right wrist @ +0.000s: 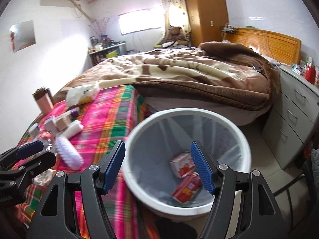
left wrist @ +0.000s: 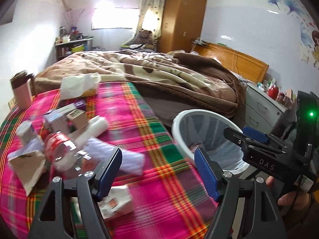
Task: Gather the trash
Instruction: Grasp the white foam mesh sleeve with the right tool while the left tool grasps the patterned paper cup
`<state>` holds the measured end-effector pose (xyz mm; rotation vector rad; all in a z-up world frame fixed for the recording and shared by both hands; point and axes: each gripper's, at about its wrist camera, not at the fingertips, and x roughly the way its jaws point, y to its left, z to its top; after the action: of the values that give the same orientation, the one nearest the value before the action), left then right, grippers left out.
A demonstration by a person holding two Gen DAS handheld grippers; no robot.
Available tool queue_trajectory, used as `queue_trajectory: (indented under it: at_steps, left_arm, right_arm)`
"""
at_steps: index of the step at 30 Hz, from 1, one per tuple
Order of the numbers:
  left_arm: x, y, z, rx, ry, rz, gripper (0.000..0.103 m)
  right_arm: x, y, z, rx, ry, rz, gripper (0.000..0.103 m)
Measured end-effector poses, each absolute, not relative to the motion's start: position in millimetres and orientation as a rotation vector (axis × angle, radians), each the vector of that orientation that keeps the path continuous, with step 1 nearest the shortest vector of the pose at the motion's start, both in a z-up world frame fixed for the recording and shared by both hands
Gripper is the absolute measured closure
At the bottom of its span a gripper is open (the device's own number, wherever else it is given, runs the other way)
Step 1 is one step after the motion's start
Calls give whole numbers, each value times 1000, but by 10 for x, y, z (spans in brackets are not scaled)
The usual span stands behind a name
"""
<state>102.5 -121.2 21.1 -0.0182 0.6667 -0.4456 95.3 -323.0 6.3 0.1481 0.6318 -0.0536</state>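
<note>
The right gripper point(left wrist: 242, 133) body bears the white letters "DAS".

One white bin point(right wrist: 246, 149), two red cartons point(right wrist: 186, 188) inside it, one white brush point(right wrist: 68, 153), two grippers point(right wrist: 157, 167)

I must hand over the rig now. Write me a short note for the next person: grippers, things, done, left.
Left gripper: open, empty, over the plaid cloth.
Right gripper: open, empty, above the white bin.
Done: two red-and-white cartons lie in the bin.
Left: boxes, crumpled paper and a carton remain on the cloth.
</note>
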Motion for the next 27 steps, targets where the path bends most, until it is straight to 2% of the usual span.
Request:
queue_trajectory:
  at_steps: [14, 27]
  left_arm:
    - [1012, -279, 102, -95, 667, -261, 25]
    - [1005, -47, -119, -92, 713, -261, 25]
  right_arm:
    - [1053, -2561, 10, 92, 631, 105, 33]
    - [1388, -2153, -160, 22, 704, 251, 33]
